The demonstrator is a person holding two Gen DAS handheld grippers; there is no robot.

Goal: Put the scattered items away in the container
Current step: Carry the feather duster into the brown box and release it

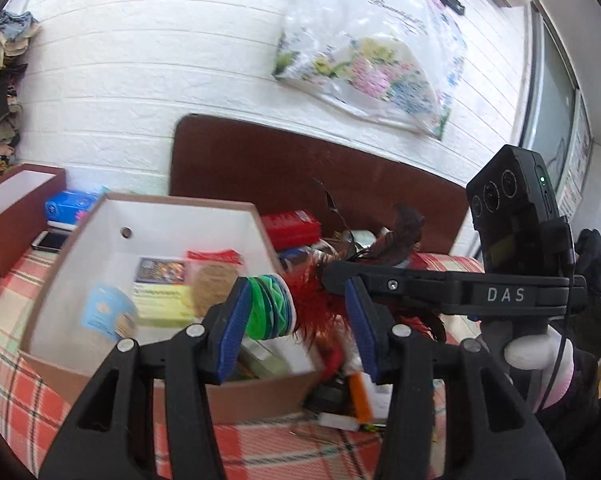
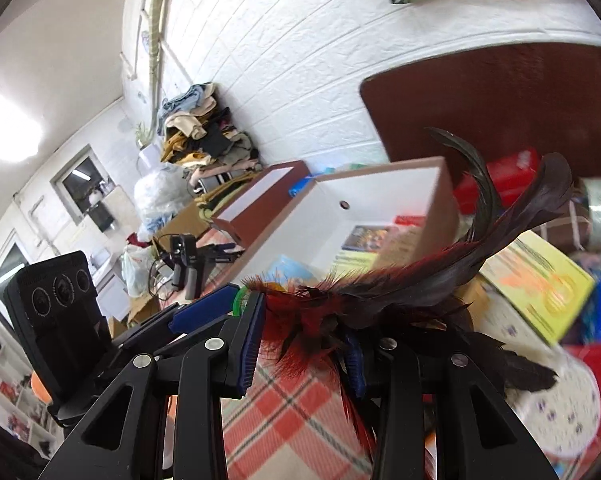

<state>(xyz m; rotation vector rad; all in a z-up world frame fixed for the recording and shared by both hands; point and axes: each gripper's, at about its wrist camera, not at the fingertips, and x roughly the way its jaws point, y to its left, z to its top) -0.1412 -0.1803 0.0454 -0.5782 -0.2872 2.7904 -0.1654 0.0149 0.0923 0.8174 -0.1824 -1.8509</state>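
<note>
A feather shuttlecock, with red and dark feathers (image 1: 324,304) and a green and white disc base (image 1: 270,306), is held between both grippers above the box's near right corner. My left gripper (image 1: 296,320) has its blue pads spread wide around the base; the base touches the left pad. My right gripper (image 2: 300,344) is shut on the feathers (image 2: 380,292); it also shows in the left wrist view (image 1: 440,292). The open brown box (image 1: 148,216) with white inside holds booklets and packets (image 1: 164,292).
Loose items lie right of the box: a red box (image 1: 290,228), an orange marker (image 1: 358,400), a yellow booklet (image 2: 540,284), a tape roll (image 2: 600,204). A second brown box (image 1: 12,208) stands far left. Plaid cloth (image 1: 28,380) covers the surface; a dark headboard (image 1: 300,172) stands behind.
</note>
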